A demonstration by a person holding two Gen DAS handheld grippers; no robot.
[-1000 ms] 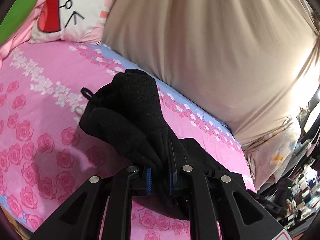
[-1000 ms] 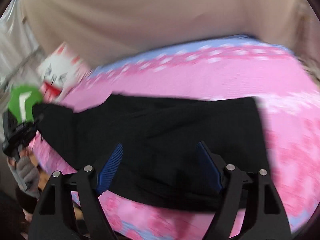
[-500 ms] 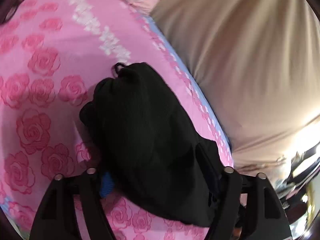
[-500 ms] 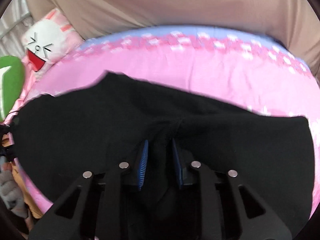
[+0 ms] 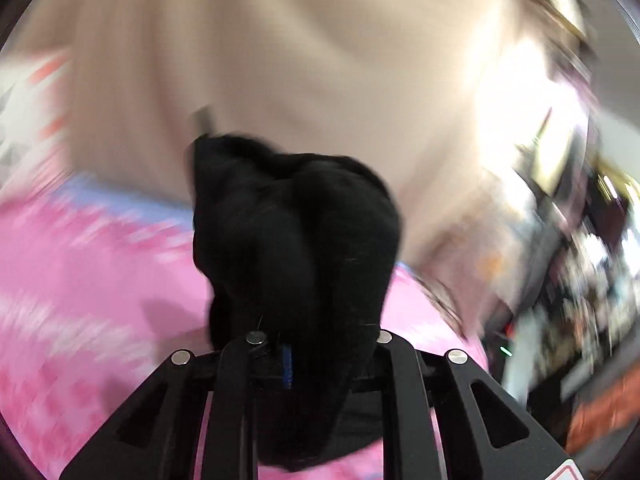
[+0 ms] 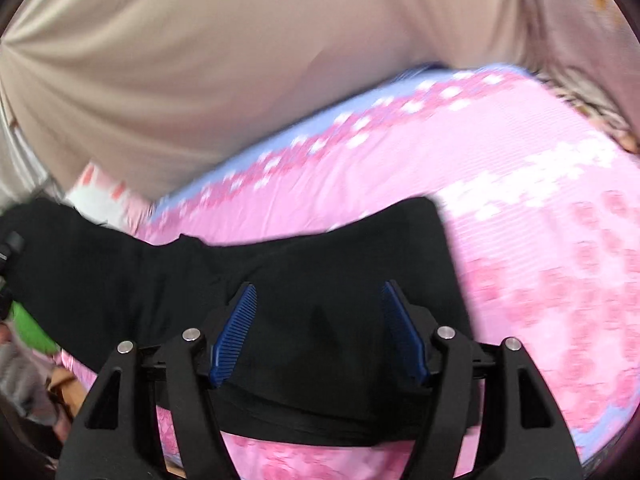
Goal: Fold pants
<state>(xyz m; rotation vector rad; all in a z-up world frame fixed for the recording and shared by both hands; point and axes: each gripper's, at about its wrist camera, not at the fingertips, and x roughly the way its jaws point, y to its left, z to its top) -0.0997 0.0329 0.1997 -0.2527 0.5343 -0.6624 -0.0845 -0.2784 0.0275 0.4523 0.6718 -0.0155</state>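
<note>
left gripper [image 5: 320, 360] pinches a bunched end of the pants [image 6: 320, 280], raised above the bed [image 6: 520, 208]; right gripper [image 6: 320, 336] hovers spread over the pants near the bed's front edge.

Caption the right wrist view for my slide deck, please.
Open right gripper hovers over black pants spread on the pink floral bedsheet.

A bedroom in a home: a bed spread with a pink rose-print sheet [image 6: 520, 208] edged in pale blue, a beige curtain [image 6: 240, 60] hanging close behind it, and a white cartoon-bunny pillow [image 6: 98, 200] at the head. Past the bed's end, the left wrist view shows blurred, crowded household clutter [image 5: 580, 280]
</note>
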